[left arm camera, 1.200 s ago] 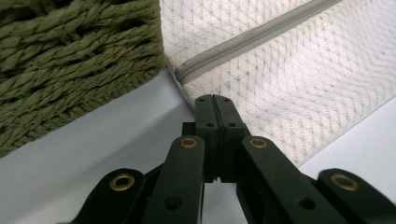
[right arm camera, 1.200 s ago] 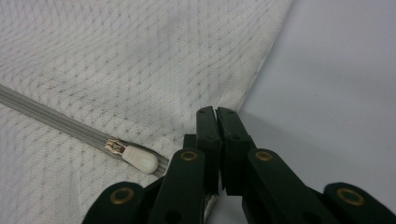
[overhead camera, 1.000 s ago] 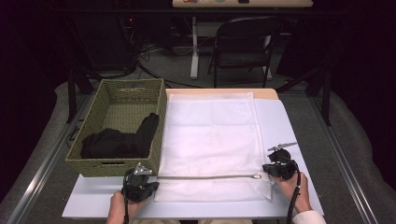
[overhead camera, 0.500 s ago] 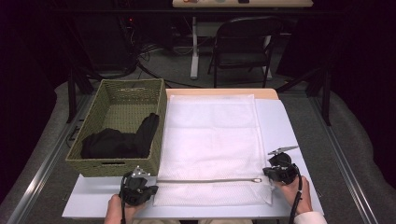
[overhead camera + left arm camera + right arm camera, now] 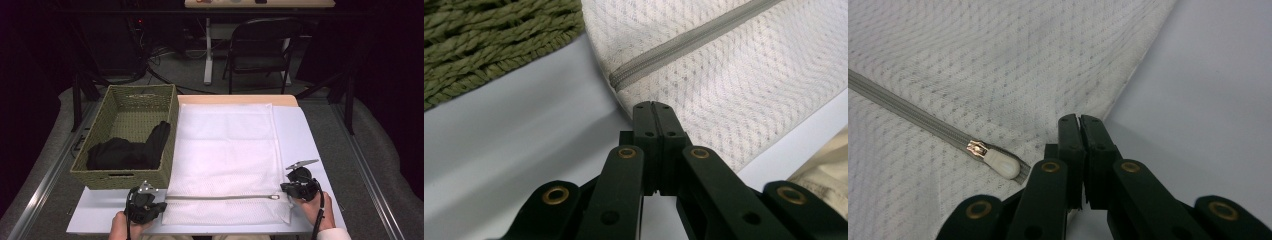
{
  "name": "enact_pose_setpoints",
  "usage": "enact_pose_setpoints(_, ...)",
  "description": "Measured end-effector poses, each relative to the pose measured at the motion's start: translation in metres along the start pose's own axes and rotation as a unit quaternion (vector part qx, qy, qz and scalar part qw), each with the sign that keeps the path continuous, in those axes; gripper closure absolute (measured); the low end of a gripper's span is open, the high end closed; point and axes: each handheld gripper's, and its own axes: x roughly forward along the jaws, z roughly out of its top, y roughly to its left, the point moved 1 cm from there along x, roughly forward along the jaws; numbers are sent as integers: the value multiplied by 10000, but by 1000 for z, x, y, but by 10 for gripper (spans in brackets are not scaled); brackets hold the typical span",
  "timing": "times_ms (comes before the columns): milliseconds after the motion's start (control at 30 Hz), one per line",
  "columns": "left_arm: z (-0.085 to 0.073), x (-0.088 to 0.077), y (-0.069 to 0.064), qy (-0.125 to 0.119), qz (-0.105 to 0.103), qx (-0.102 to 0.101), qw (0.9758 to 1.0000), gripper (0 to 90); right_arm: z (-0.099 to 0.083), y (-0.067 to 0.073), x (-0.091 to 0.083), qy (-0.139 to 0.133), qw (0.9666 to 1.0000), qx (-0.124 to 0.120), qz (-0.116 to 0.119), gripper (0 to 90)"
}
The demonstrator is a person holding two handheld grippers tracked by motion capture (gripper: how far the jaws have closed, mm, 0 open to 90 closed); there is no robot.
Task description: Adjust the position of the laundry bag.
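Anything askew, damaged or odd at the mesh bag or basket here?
Nothing stands out. The white mesh bag lies flat, zipper intact, black cloth inside the basket; both grippers, left and right, are shut at its near corners.

A white table (image 5: 310,140) carries a white mesh bag (image 5: 225,150) beside a green woven basket (image 5: 125,175)
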Motion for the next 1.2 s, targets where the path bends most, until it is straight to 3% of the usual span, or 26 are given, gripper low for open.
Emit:
enact_pose_setpoints(300, 1, 1, -1, 36, 68, 23, 10000, 900, 0, 1, 1, 45, 10000, -51, -9, 878)
enact_pose_setpoints(367, 1, 0, 0, 44, 70, 90, 9999, 878, 0, 1, 1, 66, 10000, -45, 8, 840)
enact_pose_setpoints(467, 2, -3, 0, -4, 99, 104, 9999, 714, 0, 1, -1, 63, 9999, -10, 136, 667)
enact_pose_setpoints(500, 2, -3, 0, -4, 99, 104, 9999, 632, 0, 1, -1, 63, 9999, -10, 136, 667)
enact_pose_setpoints(533, 2, -4, 0, 5, 145, 90, 9999, 632, 0, 0, -2, 45, 9998, -17, 197, 629)
enact_pose_setpoints(567, 3, -5, -1, 8, 175, 81, 9998, 526, -1, -1, -4, 18, 9997, -31, 255, 567)
enact_pose_setpoints(600, 3, -6, -1, -17, 163, 102, 9998, 479, -1, -1, -6, -14, 9995, 0, 325, 521)
enact_pose_setpoints(633, 4, -8, -2, -71, 177, 106, 9998, 376, 0, -1, -10, -71, 9996, -47, 262, 411)
enact_pose_setpoints(667, 4, -9, -3, -95, 187, 149, 9997, 376, 0, -1, -10, -71, 9996, -47, 262, 411)
enact_pose_setpoints(767, 7, -14, -11, -199, 236, 410, 9987, 279, -2, 0, -15, -85, 9995, -32, 293, 246)
enact_pose_setpoints(867, 7, -17, -22, -365, 273, 594, 9972, 227, -4, 0, -16, -58, 9993, -11, 363, 190)
enact_pose_setpoints(1200, 10, -11, -27, -276, 257, 815, 9960, 201, -10, -3, -18, -19, 9994, 88, 343, 196)
